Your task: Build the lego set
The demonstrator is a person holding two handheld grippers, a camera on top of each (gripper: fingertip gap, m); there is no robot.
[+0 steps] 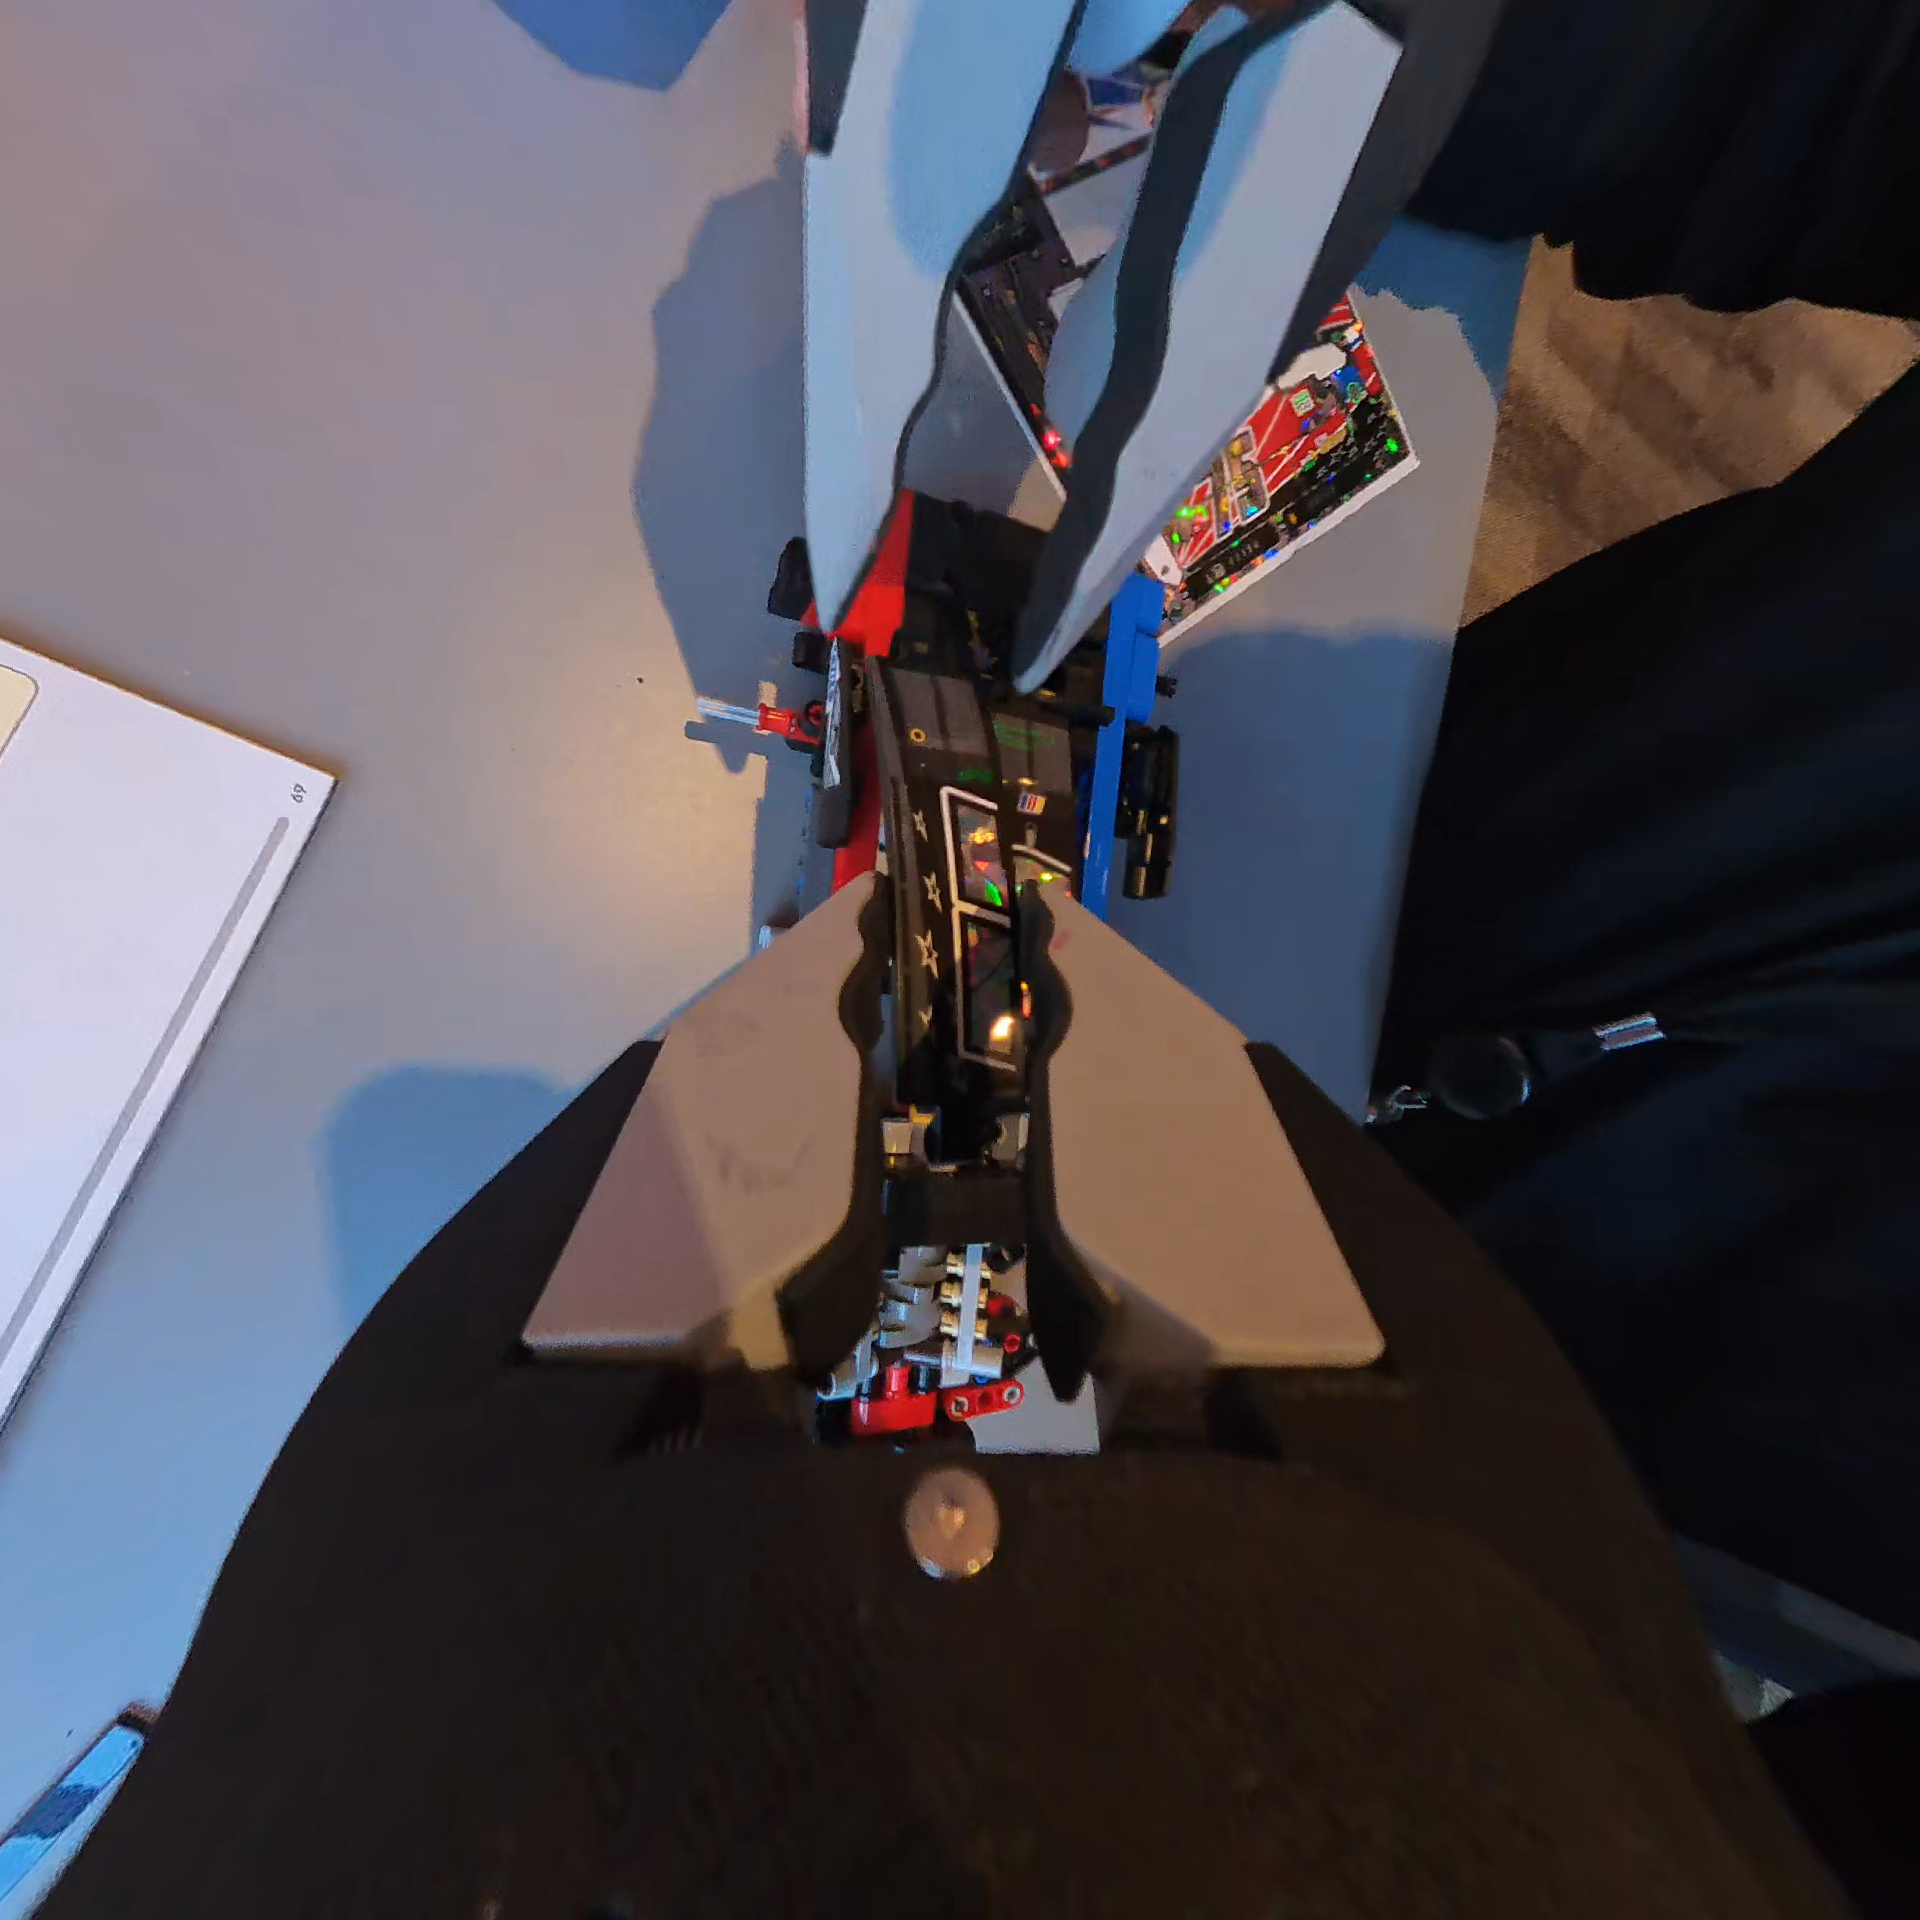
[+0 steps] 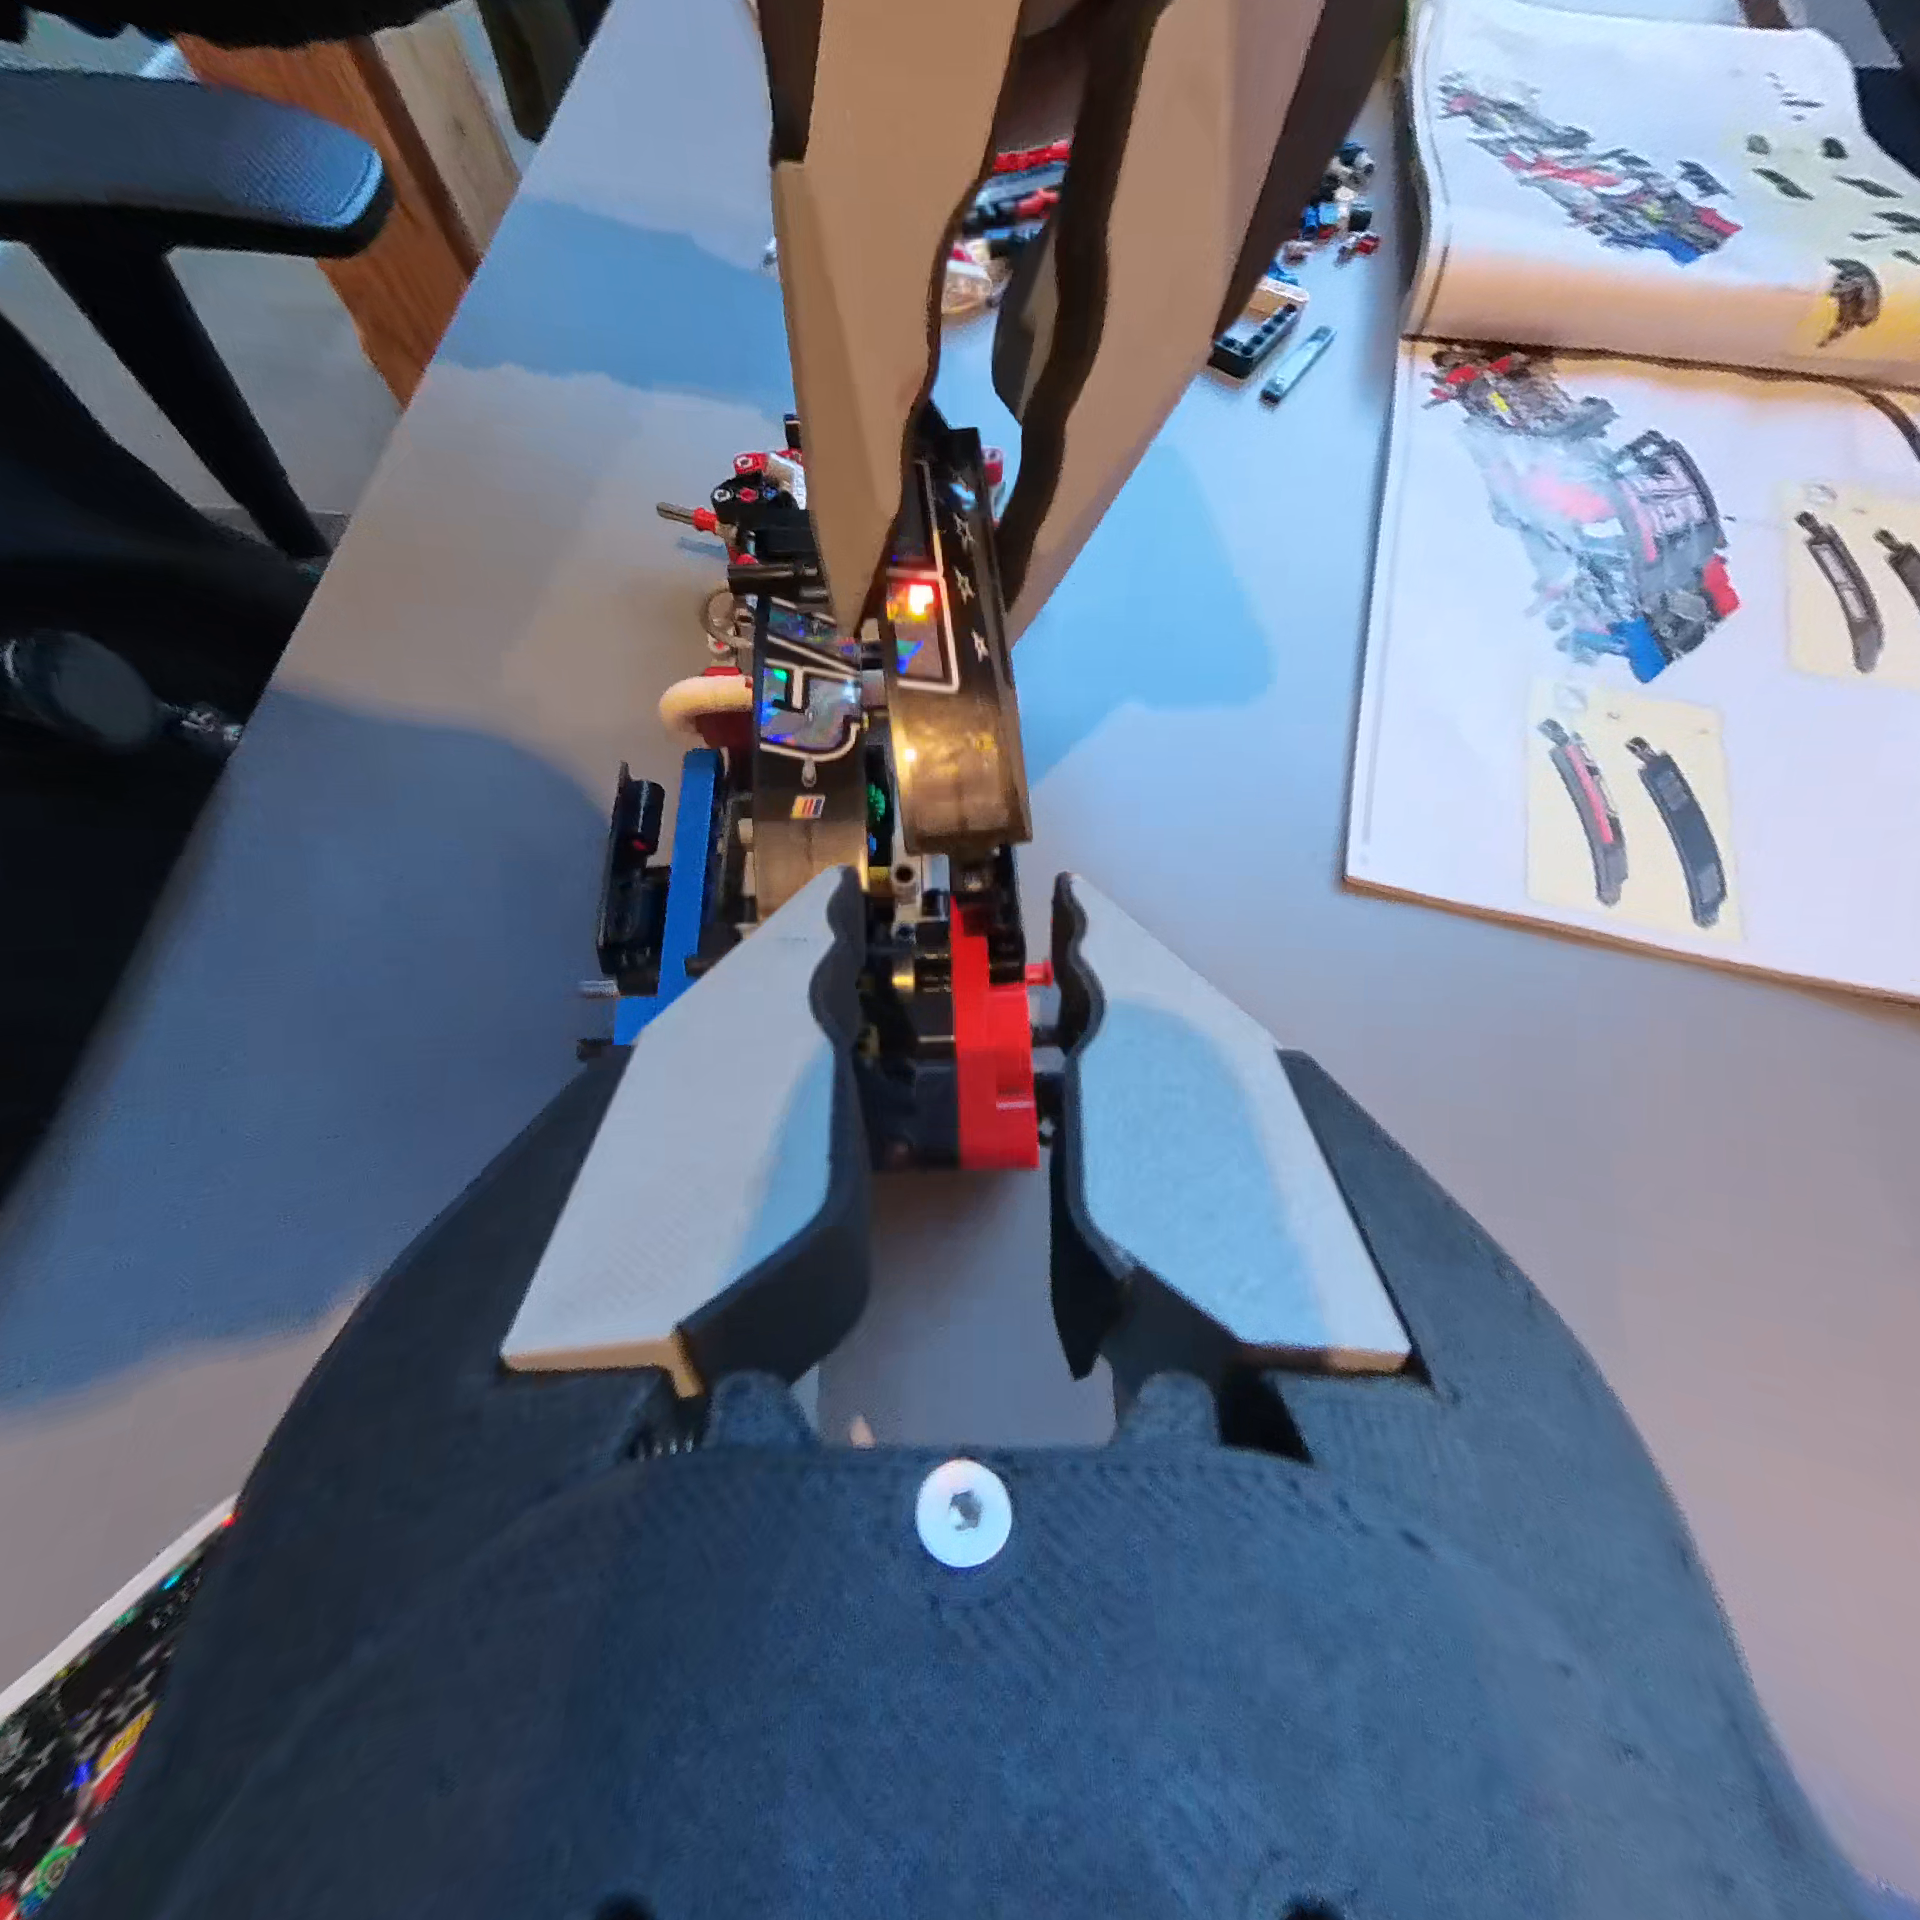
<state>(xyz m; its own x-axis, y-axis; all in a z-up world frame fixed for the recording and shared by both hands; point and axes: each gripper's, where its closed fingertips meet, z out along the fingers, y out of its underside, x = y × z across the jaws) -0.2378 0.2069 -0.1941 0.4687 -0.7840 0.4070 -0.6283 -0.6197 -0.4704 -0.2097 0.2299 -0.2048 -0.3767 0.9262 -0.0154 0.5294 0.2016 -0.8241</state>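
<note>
The lego car model [image 1: 997,748], black with red and blue side beams and shiny stickers, stands on the grey table [image 1: 416,416]. My left gripper [image 1: 956,904] is shut on a black curved panel with stars [image 1: 930,935] on top of the model. In the right wrist view the left gripper [image 2: 935,618] comes in from above onto that panel [image 2: 977,717]. My right gripper [image 2: 956,888] closes around the red and black end of the model [image 2: 987,1039]. It shows from above in the left wrist view [image 1: 930,644].
An open instruction booklet [image 2: 1621,665] lies on the right, and its page edge shows in the left wrist view [image 1: 125,935]. A sticker sheet [image 1: 1288,468] lies near the table edge. Loose parts [image 2: 1320,229] lie at the back. An office chair [image 2: 177,177] stands beside the table. There is about 5 cm between the tips of the two grippers.
</note>
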